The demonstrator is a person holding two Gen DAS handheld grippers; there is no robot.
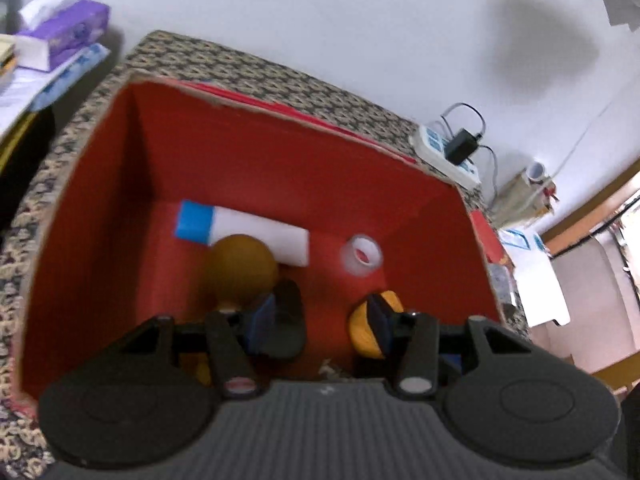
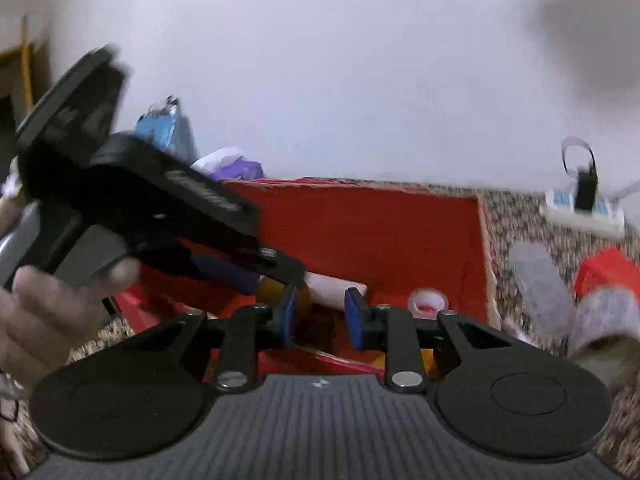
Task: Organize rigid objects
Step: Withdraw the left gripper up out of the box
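Bench (image 2: 516, 216): is carrying the red box under a patterned cover; a white power strip (image 1: 448, 152) is lying beyond the box's far right corner.
Red box (image 1: 100, 200): is standing open at the top, with all the sorted things lying on its floor.
Left gripper (image 1: 320, 320): is hanging over the near part of the box and tilting down into it. Its jaws are standing about half apart and gripping nothing; the blue pads are pressing on no object.
Right gripper (image 2: 320, 316): is pointing at the box from its near side. Its jaws are standing a narrow way apart, with nothing between the pads.
Hand (image 2: 36, 316): is holding the left gripper's handle, left of the box.
White tube (image 1: 260, 232): is lying on its side by the box's far wall, blue cap toward the left.
Brown round thing (image 1: 242, 268): is resting just in front of the tube, touching it.
Black thing (image 1: 290, 328): is lying in the box behind the left gripper's left finger; too blurred to name.
Yellow thing (image 1: 362, 332): is lying behind the same gripper's right finger, near the box's near wall.
Clear tape roll (image 1: 361, 256): is lying right of the tube, apart from it.
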